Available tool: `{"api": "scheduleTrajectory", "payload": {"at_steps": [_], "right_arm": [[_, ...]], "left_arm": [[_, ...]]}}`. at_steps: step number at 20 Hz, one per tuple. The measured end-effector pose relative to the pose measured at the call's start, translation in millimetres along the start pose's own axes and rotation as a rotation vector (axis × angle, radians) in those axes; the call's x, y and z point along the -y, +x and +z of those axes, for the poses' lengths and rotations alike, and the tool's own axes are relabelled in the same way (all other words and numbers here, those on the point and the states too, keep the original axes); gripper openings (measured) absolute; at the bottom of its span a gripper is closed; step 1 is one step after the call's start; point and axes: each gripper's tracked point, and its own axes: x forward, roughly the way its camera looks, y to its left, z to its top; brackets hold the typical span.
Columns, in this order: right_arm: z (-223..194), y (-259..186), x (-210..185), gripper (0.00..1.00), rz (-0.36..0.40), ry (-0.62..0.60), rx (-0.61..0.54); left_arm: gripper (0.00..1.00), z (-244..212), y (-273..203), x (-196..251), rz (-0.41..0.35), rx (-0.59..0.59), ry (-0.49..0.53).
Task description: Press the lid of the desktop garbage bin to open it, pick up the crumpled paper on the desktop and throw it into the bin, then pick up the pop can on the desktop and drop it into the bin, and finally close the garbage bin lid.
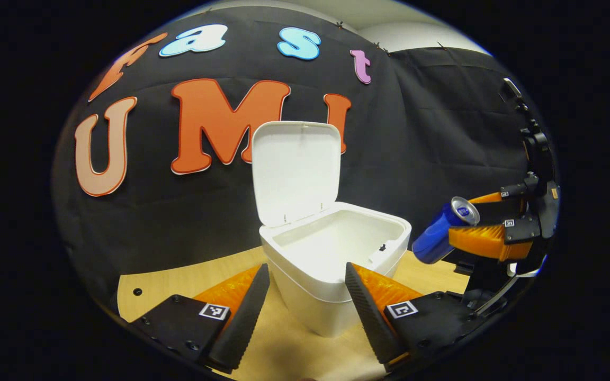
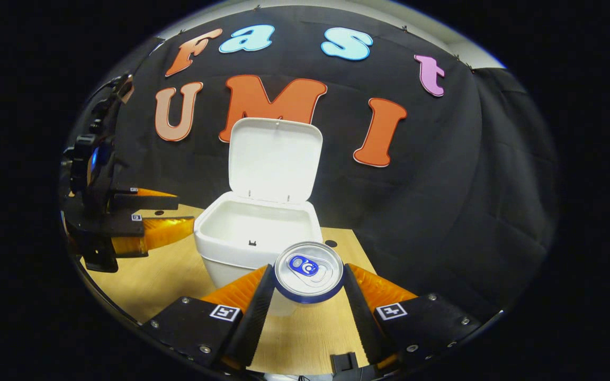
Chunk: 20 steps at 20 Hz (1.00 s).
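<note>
The white garbage bin [image 1: 331,248] [image 2: 257,233] stands on the wooden desktop with its lid [image 1: 295,169] [image 2: 275,159] raised upright at the back. My right gripper [image 2: 307,283] is shut on a blue pop can [image 2: 308,271], its silver top facing the camera, just in front of the bin. In the left gripper view the same can [image 1: 442,233] hangs tilted to the right of the bin, held by the right gripper [image 1: 487,225]. My left gripper [image 1: 307,286] stands open close before the bin, nothing between its fingers; in the right gripper view it [image 2: 170,214] sits left of the bin.
The wooden desktop [image 2: 141,275] [image 1: 178,286] runs up to the black cloth wall behind the bin. A small dark hole [image 1: 137,291] marks the desktop at the left, another [image 2: 330,243] lies right of the bin.
</note>
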Motion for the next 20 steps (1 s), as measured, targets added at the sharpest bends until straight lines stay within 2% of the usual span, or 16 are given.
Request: {"api": "scheduleTrajectory", "payload": {"at_steps": [8,9,10,11,17,18,20], "right_arm": [[38,13,1,0.78,0.035,-0.041,0.060],[44,14,0,0.78,0.038,-0.046,0.071],[49,15,0,0.78,0.039,-0.052,0.083],[56,17,0,0.78,0.044,-0.052,0.098],[84,34,-6,0.78,0.083,-0.061,0.144],[87,38,-8,0.78,0.089,-0.065,0.148],[91,45,-12,0.78,0.107,-0.070,0.156]], "left_arm": [[0.92,-4,-9,-23,0.091,-0.001,0.002],[0.89,-5,-10,-25,0.101,-0.002,0.001],[0.92,-5,-11,-27,0.110,-0.002,-0.001],[0.89,-5,-12,-29,0.121,-0.002,-0.001],[0.89,-6,-22,-46,0.199,0.003,-0.007],[0.92,-7,-24,-49,0.215,0.003,-0.008],[0.92,-8,-28,-56,0.247,0.001,-0.012]]}}
